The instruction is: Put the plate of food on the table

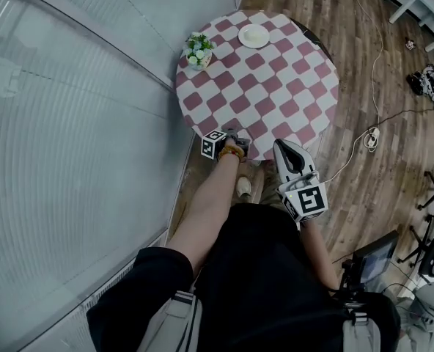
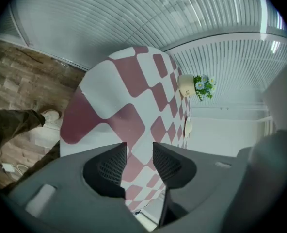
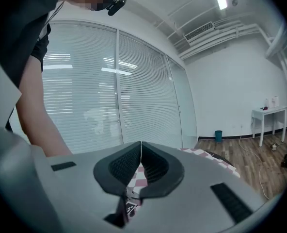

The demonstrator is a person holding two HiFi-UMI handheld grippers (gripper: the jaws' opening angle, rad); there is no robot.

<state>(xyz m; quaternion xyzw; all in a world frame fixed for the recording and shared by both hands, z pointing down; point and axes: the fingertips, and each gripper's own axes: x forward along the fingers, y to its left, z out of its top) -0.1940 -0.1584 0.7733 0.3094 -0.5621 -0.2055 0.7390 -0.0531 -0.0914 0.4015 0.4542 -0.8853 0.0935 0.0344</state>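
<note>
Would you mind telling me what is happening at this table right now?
A person stands at the near edge of a round checked table, holding two grippers. The left gripper is open and empty by that edge; the right gripper is shut on nothing. A white plate sits at the far side, near a flower pot.

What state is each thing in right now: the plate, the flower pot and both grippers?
Plate: lying flat on the far side of the table, with no gripper on it.
Flower pot: upright on the table, near its edge.
Left gripper: jaws apart, nothing between them.
Right gripper: jaws closed together, empty.
</note>
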